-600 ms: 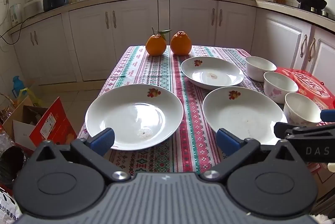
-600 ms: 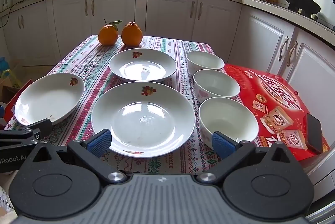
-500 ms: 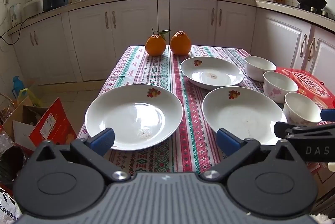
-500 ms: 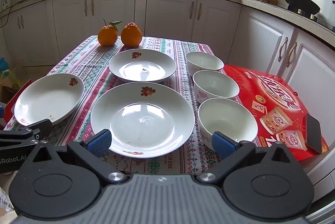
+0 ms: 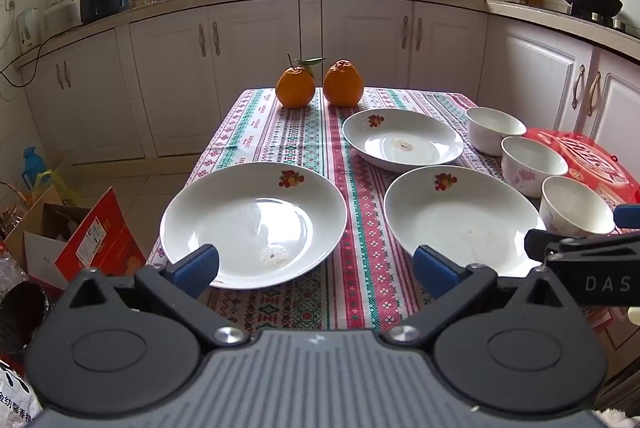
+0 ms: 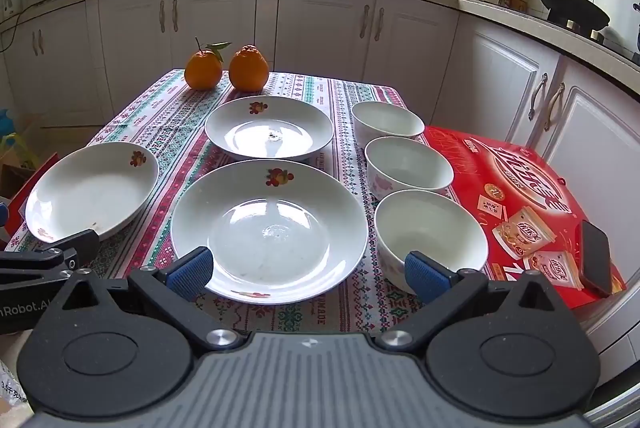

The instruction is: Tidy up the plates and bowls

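Three white plates with a fruit print lie on the patterned tablecloth: a left plate point(image 5: 252, 224) point(image 6: 92, 188), a near middle plate point(image 5: 460, 216) point(image 6: 268, 228) and a smaller far plate point(image 5: 402, 140) point(image 6: 270, 126). Three white bowls stand in a row at the right: far point(image 6: 387, 118), middle point(image 6: 408, 166), near point(image 6: 430, 228). My left gripper point(image 5: 316, 268) is open and empty at the table's front edge, before the left plate. My right gripper point(image 6: 306, 270) is open and empty, before the near middle plate and near bowl.
Two oranges point(image 5: 296, 88) point(image 5: 343, 84) sit at the far end of the table. A red box point(image 6: 516, 196) with a black phone point(image 6: 596, 258) on it lies right of the bowls. Cardboard boxes point(image 5: 80, 240) stand on the floor at left. Kitchen cabinets ring the table.
Both grippers have edged very slightly forward. Nothing on the table has moved.
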`<act>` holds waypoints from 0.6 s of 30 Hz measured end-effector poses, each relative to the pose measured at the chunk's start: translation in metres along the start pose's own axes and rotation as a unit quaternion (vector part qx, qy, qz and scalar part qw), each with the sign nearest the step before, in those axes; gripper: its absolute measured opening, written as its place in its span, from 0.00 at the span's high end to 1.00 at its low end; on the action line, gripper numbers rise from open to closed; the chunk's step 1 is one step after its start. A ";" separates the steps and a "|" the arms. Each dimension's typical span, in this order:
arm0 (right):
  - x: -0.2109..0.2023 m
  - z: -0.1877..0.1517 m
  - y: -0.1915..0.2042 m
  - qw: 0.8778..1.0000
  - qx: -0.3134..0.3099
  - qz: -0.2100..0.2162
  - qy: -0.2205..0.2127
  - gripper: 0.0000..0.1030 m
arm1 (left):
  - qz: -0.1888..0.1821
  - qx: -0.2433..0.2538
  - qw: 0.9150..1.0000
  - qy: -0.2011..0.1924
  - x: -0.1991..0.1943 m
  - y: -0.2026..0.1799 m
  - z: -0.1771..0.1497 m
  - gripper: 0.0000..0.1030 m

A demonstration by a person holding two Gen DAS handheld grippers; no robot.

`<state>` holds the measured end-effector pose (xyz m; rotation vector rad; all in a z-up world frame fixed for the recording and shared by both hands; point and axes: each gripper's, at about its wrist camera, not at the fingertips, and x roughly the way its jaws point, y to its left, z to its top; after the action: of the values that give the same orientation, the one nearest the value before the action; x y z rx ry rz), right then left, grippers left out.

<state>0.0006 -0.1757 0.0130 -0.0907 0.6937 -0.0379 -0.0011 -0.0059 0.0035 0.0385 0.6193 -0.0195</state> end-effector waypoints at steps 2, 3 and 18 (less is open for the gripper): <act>-0.003 0.001 0.000 1.000 0.001 -0.001 -0.001 0.00 | 0.001 0.000 1.000 0.000 -0.001 -0.002 0.001 0.01; -0.002 0.001 0.000 1.000 0.001 -0.001 -0.001 0.00 | 0.001 0.001 1.000 0.000 0.000 -0.001 0.001 0.01; -0.002 0.001 -0.001 1.000 0.003 0.000 0.000 0.00 | 0.000 0.001 1.000 -0.002 0.000 0.003 0.000 0.01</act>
<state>-0.0004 -0.1768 0.0157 -0.0853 0.6929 -0.0402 -0.0014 -0.0025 0.0037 0.0409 0.6154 -0.0212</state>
